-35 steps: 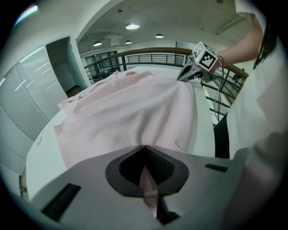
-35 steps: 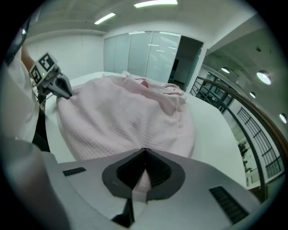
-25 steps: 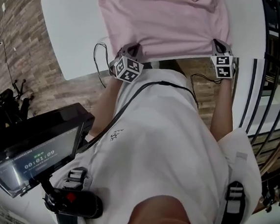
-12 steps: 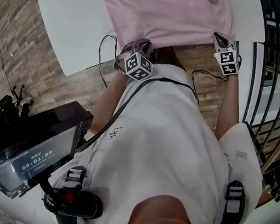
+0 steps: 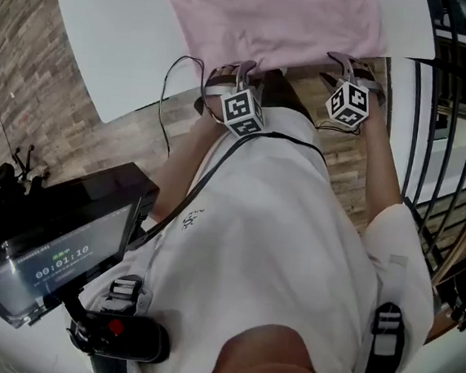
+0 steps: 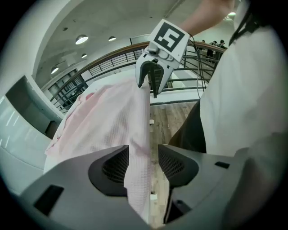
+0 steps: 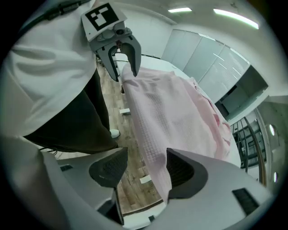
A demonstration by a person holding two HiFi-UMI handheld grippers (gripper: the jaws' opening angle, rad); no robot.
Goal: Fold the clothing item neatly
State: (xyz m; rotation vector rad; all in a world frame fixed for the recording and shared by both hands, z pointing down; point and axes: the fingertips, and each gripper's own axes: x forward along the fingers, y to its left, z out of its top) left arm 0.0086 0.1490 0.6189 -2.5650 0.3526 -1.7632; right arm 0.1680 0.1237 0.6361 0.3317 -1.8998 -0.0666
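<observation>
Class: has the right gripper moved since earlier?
Yes: the right gripper shifted left, away from the railing; its jaws have just been opening, garment between them.

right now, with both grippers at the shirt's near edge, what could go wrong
The left gripper and right gripper have just been opening their jaws, with the pink shirt hanging between them.
1. Its hem overhangs the table edge; let go, it could slide floorwards.
2. Pulling back may snag the cloth and rumple it.

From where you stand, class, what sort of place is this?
Probably an upper gallery in a large modern building, perhaps an office or lab: a wood-topped metal railing runs along the edge, recessed ceiling lights sit high overhead, and glass partition walls line one side.
</observation>
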